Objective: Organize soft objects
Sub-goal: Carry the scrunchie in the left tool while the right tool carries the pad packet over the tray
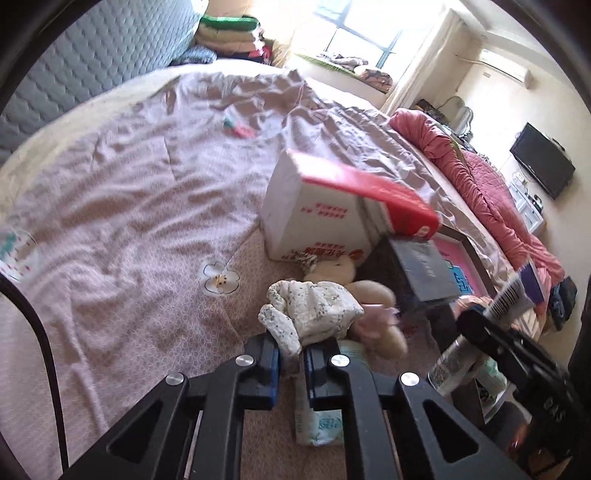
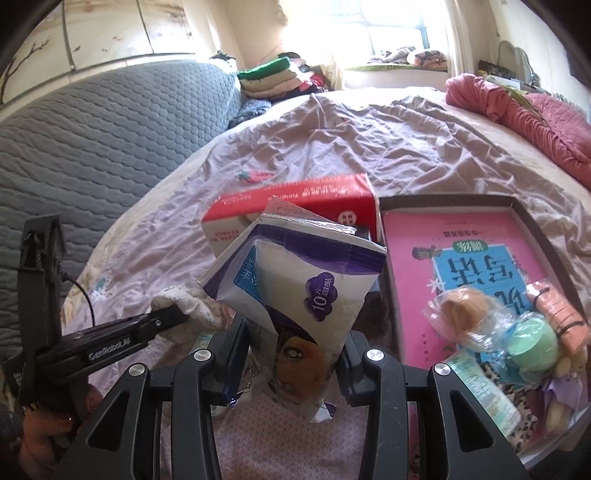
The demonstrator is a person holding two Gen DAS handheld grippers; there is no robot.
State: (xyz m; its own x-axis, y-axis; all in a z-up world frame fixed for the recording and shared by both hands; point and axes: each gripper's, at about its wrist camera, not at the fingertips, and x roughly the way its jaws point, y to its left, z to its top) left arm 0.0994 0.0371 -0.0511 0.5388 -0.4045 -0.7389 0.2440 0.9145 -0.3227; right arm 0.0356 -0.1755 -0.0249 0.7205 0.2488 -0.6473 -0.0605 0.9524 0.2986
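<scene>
A wrinkled pink bed sheet (image 1: 122, 206) covers the bed beside a bright window (image 2: 391, 33). The left gripper (image 1: 291, 363) pinches a white cloth (image 1: 314, 310); the right gripper (image 2: 291, 360) grasps a packet (image 2: 306, 295) printed "10".

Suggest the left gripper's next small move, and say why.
Probably lift the floral cloth clear of the plush toy. The left gripper has its jaws pinched on the cloth's lower fold, and the cloth lies draped over the toy on the bed.
</scene>
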